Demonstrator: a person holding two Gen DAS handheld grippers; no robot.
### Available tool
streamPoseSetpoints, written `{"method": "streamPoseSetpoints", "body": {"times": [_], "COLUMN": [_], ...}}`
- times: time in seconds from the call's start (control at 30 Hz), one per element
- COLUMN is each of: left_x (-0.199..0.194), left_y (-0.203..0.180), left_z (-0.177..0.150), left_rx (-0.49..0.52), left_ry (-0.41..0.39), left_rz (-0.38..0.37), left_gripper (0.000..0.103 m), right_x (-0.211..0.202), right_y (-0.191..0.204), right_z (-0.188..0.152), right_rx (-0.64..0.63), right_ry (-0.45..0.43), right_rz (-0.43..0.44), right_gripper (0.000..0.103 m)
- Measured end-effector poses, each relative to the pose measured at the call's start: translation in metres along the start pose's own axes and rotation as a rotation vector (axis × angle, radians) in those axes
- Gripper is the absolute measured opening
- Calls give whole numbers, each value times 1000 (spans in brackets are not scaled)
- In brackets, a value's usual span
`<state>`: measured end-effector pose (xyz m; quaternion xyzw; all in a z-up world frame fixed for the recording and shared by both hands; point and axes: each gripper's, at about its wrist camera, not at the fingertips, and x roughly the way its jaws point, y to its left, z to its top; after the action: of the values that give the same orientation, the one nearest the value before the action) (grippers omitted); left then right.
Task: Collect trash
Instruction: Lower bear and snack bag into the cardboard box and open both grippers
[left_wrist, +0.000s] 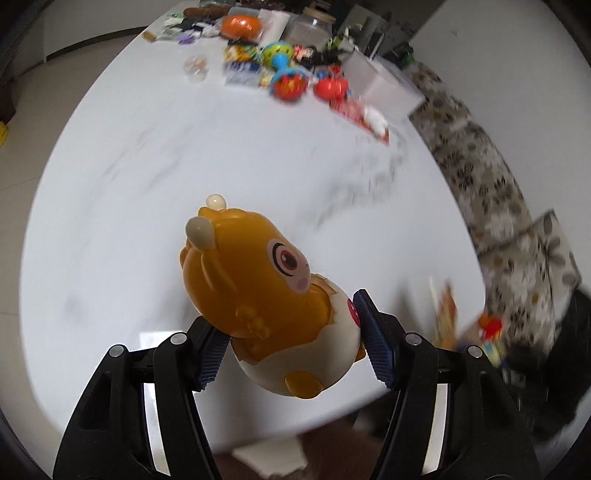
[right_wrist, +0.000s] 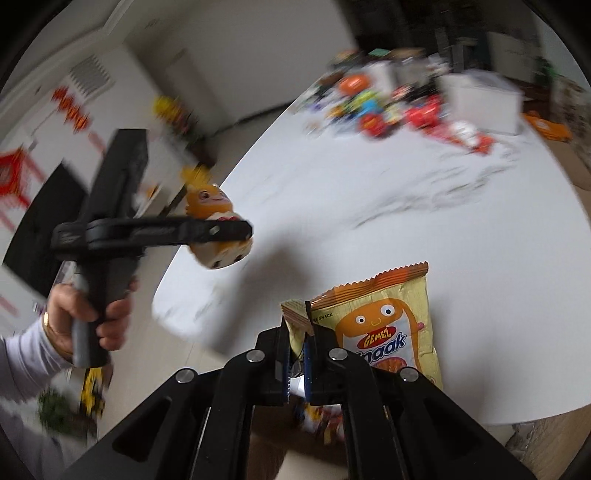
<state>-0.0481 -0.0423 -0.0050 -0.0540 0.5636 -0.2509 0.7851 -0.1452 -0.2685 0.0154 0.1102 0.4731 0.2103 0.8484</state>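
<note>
1. Step in hand: both grippers are loaded and held above the white table (left_wrist: 110, 221); this appears to be the carrying phase of collection. The blur in both views fits motion, though no bin is visible.
2. Left gripper (left_wrist: 291, 336): its blue pads are pressed against the lower body of an orange toy (left_wrist: 258, 291), one on each side. The toy's head extends forward beyond the fingertips, clear of the table.
3. Right gripper (right_wrist: 297, 354): its fingers are drawn nearly together, pinching the folded corner of a snack bag (right_wrist: 384, 325). The rest of the bag extends forward and to the right of the fingertips.
4. Appearance of the bag: pale yellow foil with orange serrated top edge, a cartoon face and printed lettering; creased and slack, probably empty.
5. Next move, as judged: each load needs a receptacle, so both grips must hold until one is reached.
6. Ahead of both grippers, well apart, lies a clutter of toys and wrappers (left_wrist: 288, 77) beside a white box (right_wrist: 480, 99).
</note>
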Motion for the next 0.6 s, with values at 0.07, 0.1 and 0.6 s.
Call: {"method": "streamPoseSetpoints", "body": {"times": [0.07, 0.1, 0.6], "left_x": [-11, -14, 160], "left_y": [7, 11, 72], "left_z": [-35, -48, -231], "left_rx": [11, 13, -1], "left_ry": [30, 46, 342], "left_rz": [19, 25, 173], "left_gripper": [63, 63, 63], "right_x": [12, 18, 182], "right_y": [17, 26, 14], "right_z": [-12, -19, -175], "right_rx": [-50, -69, -174], "right_ry": [80, 123, 508], "right_rz": [28, 45, -50], "right_gripper": [4, 4, 4]}}
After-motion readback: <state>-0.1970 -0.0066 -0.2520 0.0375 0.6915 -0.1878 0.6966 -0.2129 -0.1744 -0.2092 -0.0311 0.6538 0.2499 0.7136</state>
